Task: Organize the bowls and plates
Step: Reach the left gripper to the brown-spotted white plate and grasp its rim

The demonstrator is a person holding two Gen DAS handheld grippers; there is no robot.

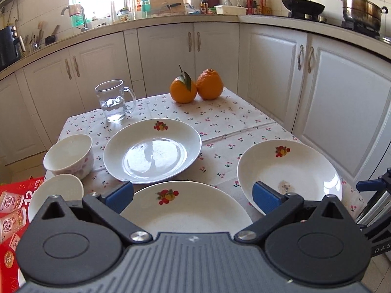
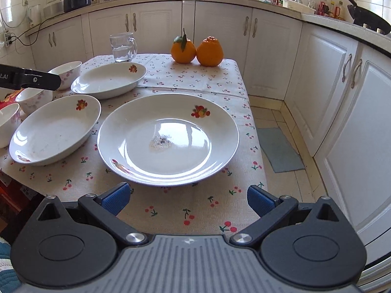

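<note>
Both tongs gape over a cherry-print desk of dishes.

The left tongs hang released above a white fruit-motif plate; the right tongs, also released, face a stained white deep plate. Beyond lie a third white plate, floral white bowls, a glass mug and two oranges.

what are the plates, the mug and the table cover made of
Plates: likely glazed ceramic or porcelain; white, glossy, with window glare and printed fruit motifs. Mug: clear glass; water shows through. Table cover: seemingly woven cloth, matte, cherry print.
</note>
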